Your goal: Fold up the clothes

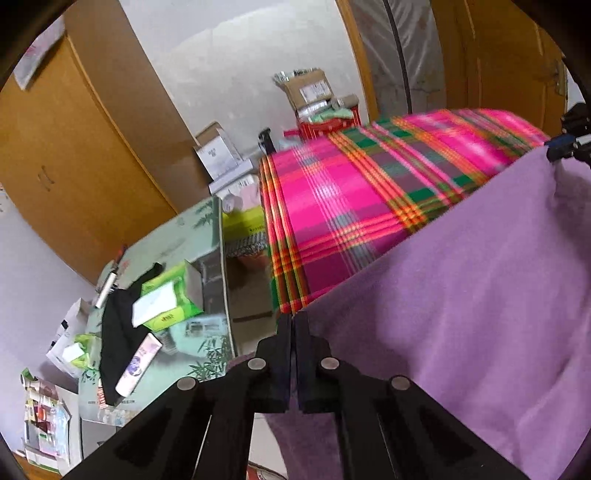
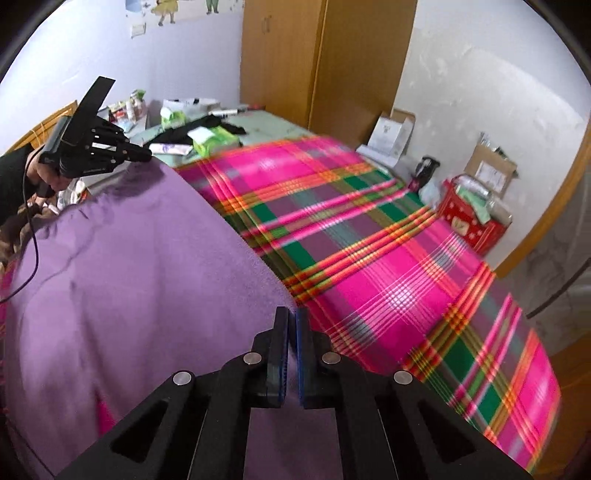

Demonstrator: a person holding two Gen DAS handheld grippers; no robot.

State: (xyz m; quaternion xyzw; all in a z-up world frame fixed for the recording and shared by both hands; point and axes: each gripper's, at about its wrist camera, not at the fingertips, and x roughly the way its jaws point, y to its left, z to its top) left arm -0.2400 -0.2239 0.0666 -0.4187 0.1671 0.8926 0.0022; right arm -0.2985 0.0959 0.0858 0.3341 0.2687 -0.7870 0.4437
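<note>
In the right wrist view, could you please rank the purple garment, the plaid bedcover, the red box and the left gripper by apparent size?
1-2. purple garment and plaid bedcover: similar, the garment nearer, so unranked.
3-4. red box and left gripper: alike, unranked.

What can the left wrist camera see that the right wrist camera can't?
Only the left wrist view shows the silver zipped wardrobe cover by the doorway. Only the right wrist view shows the cartoon wall poster. Both show the soft purple garment pinched by the left tool and the right tool, the pink plaid bedsheet, and the red patterned box.
</note>
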